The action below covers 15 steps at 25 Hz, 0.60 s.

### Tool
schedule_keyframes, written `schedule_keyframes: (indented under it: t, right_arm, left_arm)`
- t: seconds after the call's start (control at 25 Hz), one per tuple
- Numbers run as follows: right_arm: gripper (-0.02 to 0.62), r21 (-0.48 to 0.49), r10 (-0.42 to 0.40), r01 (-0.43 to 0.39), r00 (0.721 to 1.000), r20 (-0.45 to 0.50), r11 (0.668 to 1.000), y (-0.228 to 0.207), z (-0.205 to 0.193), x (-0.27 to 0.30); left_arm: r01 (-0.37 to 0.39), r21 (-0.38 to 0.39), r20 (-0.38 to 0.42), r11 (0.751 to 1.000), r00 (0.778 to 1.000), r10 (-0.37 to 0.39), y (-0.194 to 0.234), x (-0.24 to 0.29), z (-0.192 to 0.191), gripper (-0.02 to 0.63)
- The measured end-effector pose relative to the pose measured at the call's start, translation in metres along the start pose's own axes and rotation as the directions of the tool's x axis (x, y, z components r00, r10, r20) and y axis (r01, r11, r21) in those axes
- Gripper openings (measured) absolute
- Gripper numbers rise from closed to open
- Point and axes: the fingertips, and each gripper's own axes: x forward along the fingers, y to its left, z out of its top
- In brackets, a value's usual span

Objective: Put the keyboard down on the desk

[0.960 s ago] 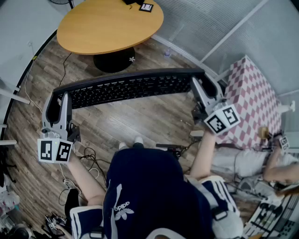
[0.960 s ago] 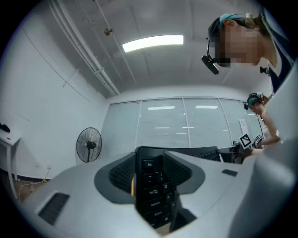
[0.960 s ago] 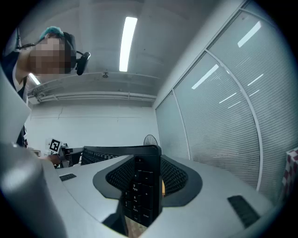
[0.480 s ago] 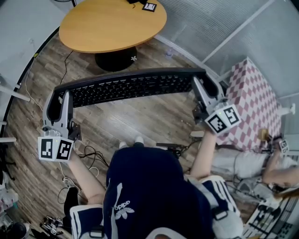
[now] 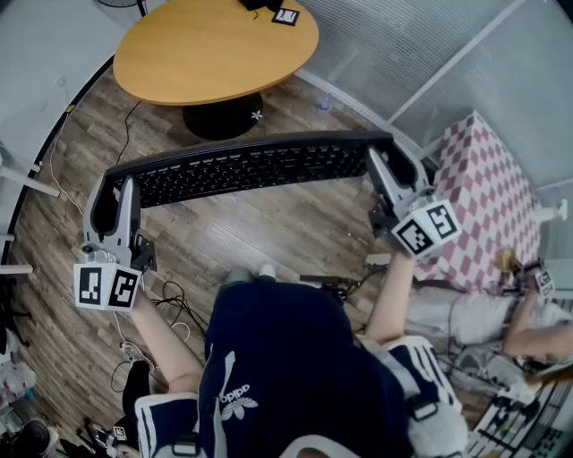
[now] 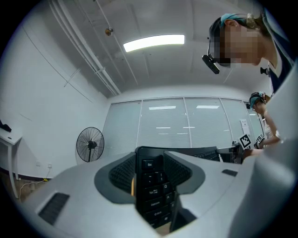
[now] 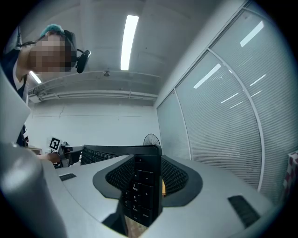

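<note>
A long black keyboard (image 5: 242, 166) hangs in the air above the wooden floor, held level between my two grippers. My left gripper (image 5: 109, 192) is shut on its left end, where the Esc key end (image 6: 151, 186) fills the gap between the jaws. My right gripper (image 5: 385, 159) is shut on its right end, whose number-pad edge (image 7: 139, 190) sits clamped between the jaws. The round wooden desk (image 5: 215, 45) stands further ahead, beyond the keyboard and apart from it.
A small marker card (image 5: 286, 15) lies at the desk's far edge. A pink checkered box (image 5: 488, 206) stands at the right. Cables (image 5: 170, 304) trail over the floor near my feet. A standing fan (image 6: 90, 145) and glass walls show behind.
The desk has shifted slightly in the head view. The keyboard and both grippers hold nearly the same pose.
</note>
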Motion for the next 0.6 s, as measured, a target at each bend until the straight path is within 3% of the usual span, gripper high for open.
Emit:
schedule_keyframes:
  t: [0.32,0.6]
  right_arm:
    - [0.160,0.073,-0.012,0.013,1.000,-0.008,0.997,-0.011,-0.016,0.013]
    - [0.160,0.051,-0.017,0.019,0.999,-0.033,0.999,-0.020,-0.018,0.064]
  left_arm:
    - [-0.006,0.000,-0.024,1.000,1.000,0.006,0.012,0.013,-0.005,0.181]
    - [-0.001,-0.020,-0.030,1.000,1.000,0.001,0.051,0.051,-0.015,0.181]
